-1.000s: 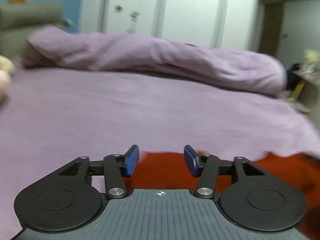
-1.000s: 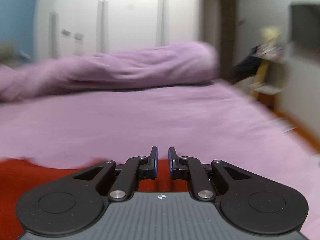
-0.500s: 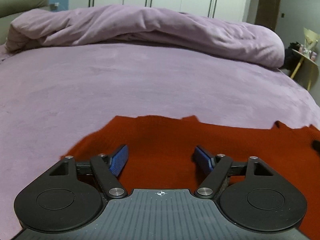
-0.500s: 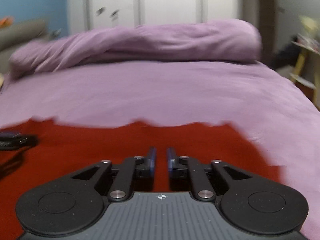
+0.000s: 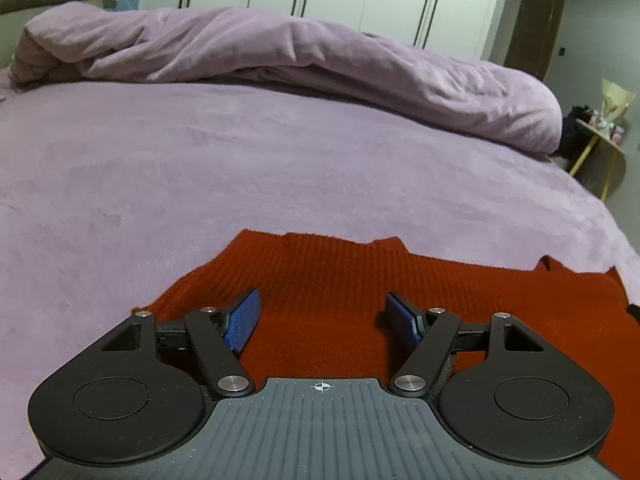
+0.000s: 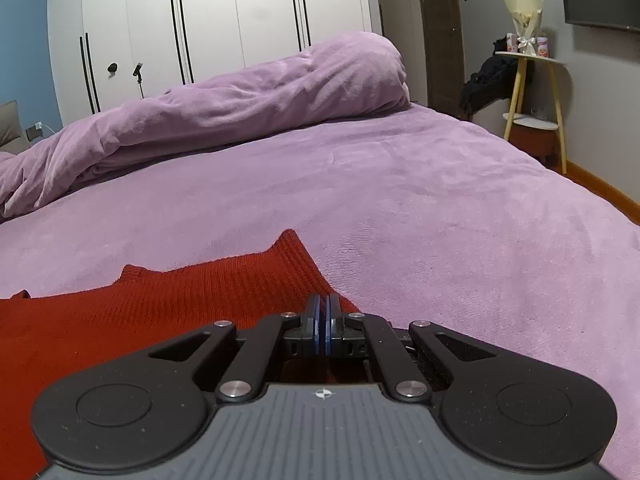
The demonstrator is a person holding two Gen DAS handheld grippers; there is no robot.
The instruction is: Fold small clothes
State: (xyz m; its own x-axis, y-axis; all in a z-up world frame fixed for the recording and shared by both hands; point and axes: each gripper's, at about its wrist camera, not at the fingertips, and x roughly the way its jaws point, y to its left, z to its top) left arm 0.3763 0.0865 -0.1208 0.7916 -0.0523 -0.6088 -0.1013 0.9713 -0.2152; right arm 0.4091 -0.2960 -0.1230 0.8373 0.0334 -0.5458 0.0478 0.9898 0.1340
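Red ribbed knit fills the bottom of both views: the small red garment (image 5: 400,292) lies spread flat on the lilac bed (image 5: 280,168), its far edge running ragged across the middle of each frame, with the rumpled duvet (image 5: 300,60) piled along the top. Left hand-held gripper (image 5: 322,322) low in its frame, blue pads apart over the knit with cloth showing between them, and the jaws are just easing inward. They are not pressing on anything yet. Over in the right wrist view, the right hand-held gripper (image 6: 322,330) sits at the garment's right-hand side, bottom centre of frame, pads clenched flat against each other. Whether a pinch of red fabric is caught between them I cannot tell; the tips hide the cloth edge directly beneath, and the red corner (image 6: 290,240) peaks just above and to the left of them.

This looks like the grasping step before a fold, both tools lowered to the near part of the garment, nothing lifted. Next, by my reading, the left one needs to finish its pinch on a single layer or doubled edge, matching the right side. Then both would have to rise together and carry the near hem toward the far edge, keeping level so the fold lands square and the soft bedcover beneath does not come up with it.
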